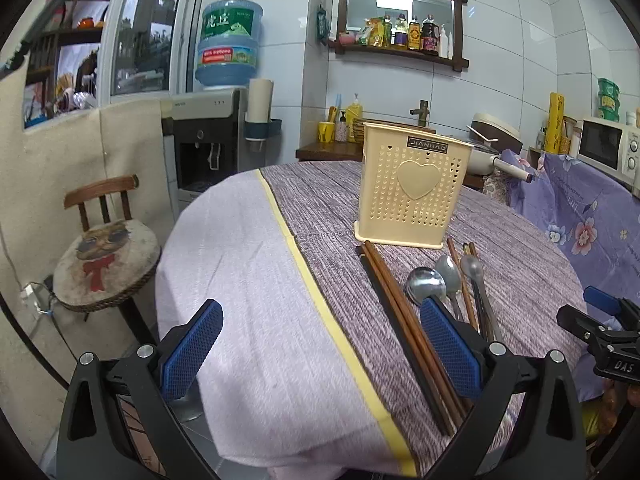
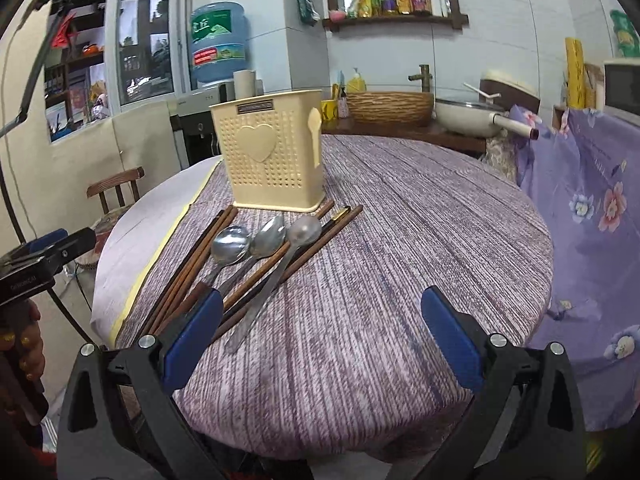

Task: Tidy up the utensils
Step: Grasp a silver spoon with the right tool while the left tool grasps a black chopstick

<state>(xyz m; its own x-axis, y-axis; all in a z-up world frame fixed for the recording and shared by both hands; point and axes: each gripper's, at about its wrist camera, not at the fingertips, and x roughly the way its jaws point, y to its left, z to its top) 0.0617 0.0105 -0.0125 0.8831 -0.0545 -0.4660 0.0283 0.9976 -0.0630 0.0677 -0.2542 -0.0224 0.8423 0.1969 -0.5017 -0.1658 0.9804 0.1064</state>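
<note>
A cream perforated utensil holder point(image 1: 412, 192) point(image 2: 272, 156) with a heart on its front stands upright on the round table point(image 1: 248, 264) point(image 2: 400, 248). In front of it lie three metal spoons point(image 1: 426, 282) point(image 2: 266, 236) and several brown chopsticks point(image 1: 404, 320) point(image 2: 192, 268), side by side on the cloth. My left gripper point(image 1: 322, 348) is open above the table's near edge, left of the utensils, with nothing between its fingers. My right gripper point(image 2: 322, 336) is open too, over bare cloth just right of the spoon handles.
A wooden chair point(image 1: 104, 240) with a cushion stands left of the table. A water dispenser point(image 1: 208, 140), a counter with a basket point(image 2: 390, 106) and a pan point(image 2: 468, 118) sit behind. A floral cloth point(image 2: 592, 208) drapes at the right. A hand point(image 2: 24, 340) holds the other gripper at the left edge.
</note>
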